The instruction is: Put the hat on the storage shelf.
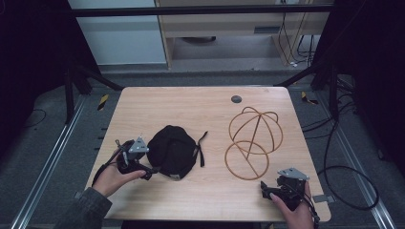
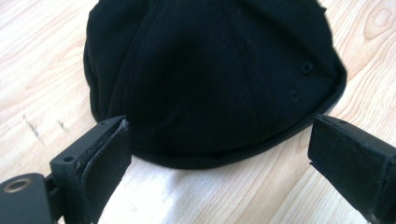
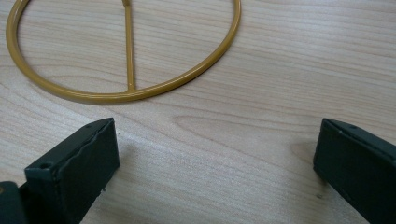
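- Black cap (image 1: 172, 150) sits on the table (image 1: 200, 114), a bit left of the middle, with its strap (image 1: 201, 148) hanging out on the right side
- The left gripper (image 1: 149, 170) is right beside the cap, at its left edge, held in the left hand (image 1: 114, 177)
- In the left gripper view the cap (image 2: 210, 74) lies just past the two jaws, which are wide apart with nothing between them; the cap's brim sits close to them, and I can't tell if it touches
- A gold wire stand (image 1: 251, 141) lies on the right half of the table, well apart from the cap
- The right gripper (image 1: 264, 191) is near the table's front edge, just below the stand, held in the right hand (image 1: 295, 210)
- In the right gripper view the jaws are spread wide over bare wood, and the stand's ring (image 3: 123, 95) lies near, not touching
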A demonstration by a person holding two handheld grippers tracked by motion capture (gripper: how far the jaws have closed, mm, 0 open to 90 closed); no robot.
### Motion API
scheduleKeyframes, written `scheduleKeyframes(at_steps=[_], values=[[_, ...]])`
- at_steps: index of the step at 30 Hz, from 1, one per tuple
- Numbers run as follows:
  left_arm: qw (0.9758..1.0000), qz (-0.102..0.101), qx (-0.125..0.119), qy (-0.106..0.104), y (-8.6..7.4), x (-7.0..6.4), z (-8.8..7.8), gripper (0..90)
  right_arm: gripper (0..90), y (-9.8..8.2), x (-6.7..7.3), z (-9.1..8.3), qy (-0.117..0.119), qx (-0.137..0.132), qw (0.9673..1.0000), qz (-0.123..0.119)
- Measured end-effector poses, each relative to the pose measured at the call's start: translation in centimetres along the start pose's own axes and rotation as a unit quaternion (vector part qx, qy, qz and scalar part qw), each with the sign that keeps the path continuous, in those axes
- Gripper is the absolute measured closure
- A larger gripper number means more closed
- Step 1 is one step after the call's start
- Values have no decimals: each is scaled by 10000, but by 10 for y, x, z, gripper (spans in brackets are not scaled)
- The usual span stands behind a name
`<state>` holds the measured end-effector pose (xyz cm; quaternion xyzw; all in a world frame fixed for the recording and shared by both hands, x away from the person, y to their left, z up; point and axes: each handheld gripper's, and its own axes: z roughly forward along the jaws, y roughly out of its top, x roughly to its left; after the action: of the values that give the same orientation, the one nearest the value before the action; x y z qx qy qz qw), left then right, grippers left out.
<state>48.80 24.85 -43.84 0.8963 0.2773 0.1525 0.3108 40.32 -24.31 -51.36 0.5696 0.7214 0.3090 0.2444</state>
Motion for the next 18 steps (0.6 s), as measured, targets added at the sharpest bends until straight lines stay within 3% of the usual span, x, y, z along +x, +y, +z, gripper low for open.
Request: scheduleKeyframes(at_steps=[10, 14, 18], values=[[9994, 243, 237, -16, 39, 0, 2, 58, 4, 0, 0, 0, -1, 0, 10000, -2], [9994, 226, 256, -70, 48, 1, 3, 62, 4, 0, 0, 0, 4, -2, 10000, 6], [9989, 292, 356, 18, 62, 3, 6, 65, 4, 0, 0, 0, 4, -5, 10000, 8]])
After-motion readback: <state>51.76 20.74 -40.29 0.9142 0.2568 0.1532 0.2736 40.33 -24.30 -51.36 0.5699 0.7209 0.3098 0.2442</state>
